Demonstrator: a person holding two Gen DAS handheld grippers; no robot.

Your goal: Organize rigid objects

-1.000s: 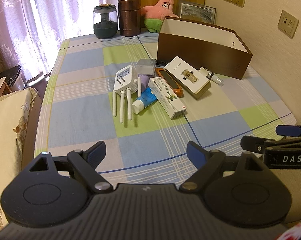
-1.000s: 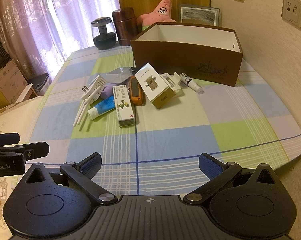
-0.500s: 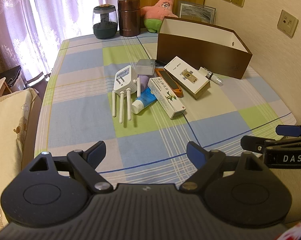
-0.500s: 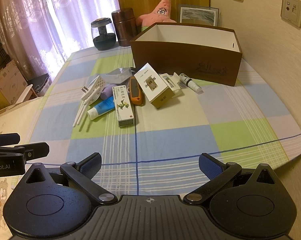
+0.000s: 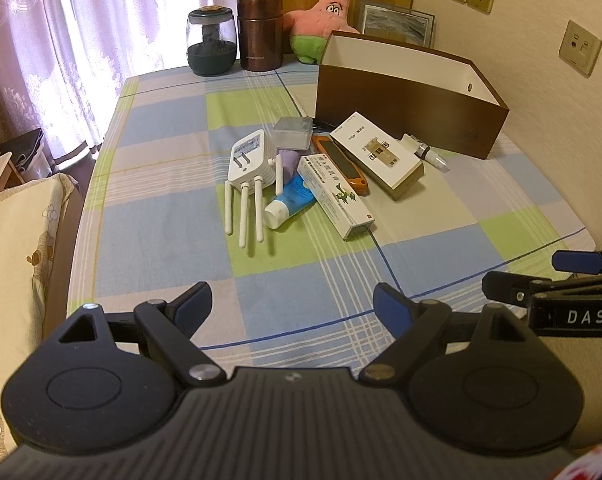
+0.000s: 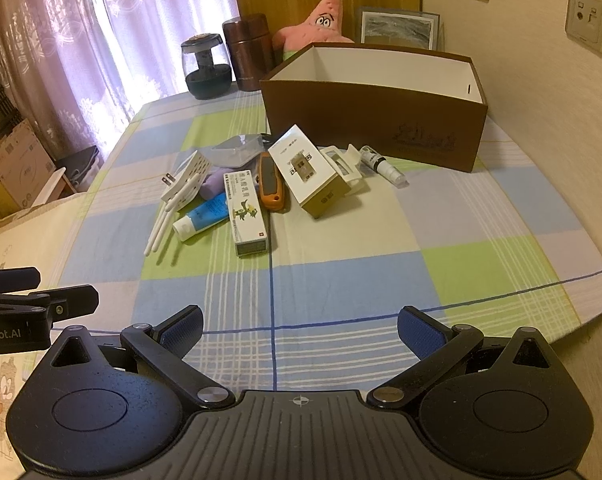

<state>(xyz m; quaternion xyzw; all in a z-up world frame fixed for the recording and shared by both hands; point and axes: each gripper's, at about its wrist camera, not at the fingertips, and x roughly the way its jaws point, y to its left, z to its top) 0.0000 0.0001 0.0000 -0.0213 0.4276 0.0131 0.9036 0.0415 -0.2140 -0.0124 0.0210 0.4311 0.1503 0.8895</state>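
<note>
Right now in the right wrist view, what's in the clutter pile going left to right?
white plug-in router → blue tube → green-print carton → orange utility knife → white and tan box → small white bottle

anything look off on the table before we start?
Nothing damaged or spilled. The items just lie jumbled: the white router on its back, prongs up, beside the blue tube, all outside the brown box. Both claws open.
</note>
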